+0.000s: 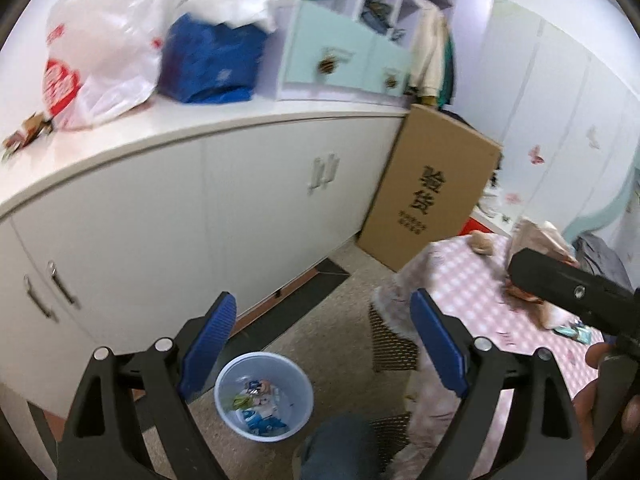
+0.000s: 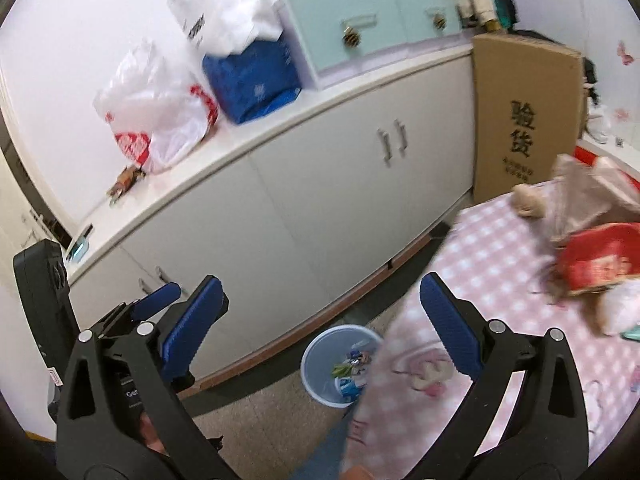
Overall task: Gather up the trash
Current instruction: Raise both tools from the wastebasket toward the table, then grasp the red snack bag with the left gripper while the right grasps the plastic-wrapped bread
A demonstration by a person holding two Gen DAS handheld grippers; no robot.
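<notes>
A pale blue trash bin stands on the floor with several wrappers inside; it also shows in the right wrist view, partly hidden by the pink bedcover. My left gripper is open and empty, above and beyond the bin. My right gripper is open and empty, above the bin and the bed edge. On the pink checked bed lie a red packet, a white wad and a teal wrapper. A small wrapper lies on the cabinet top.
A long white cabinet runs along the wall, with plastic bags, a blue bag and a mint drawer box on top. A tall cardboard box leans at the cabinet's end. My knee is beside the bin.
</notes>
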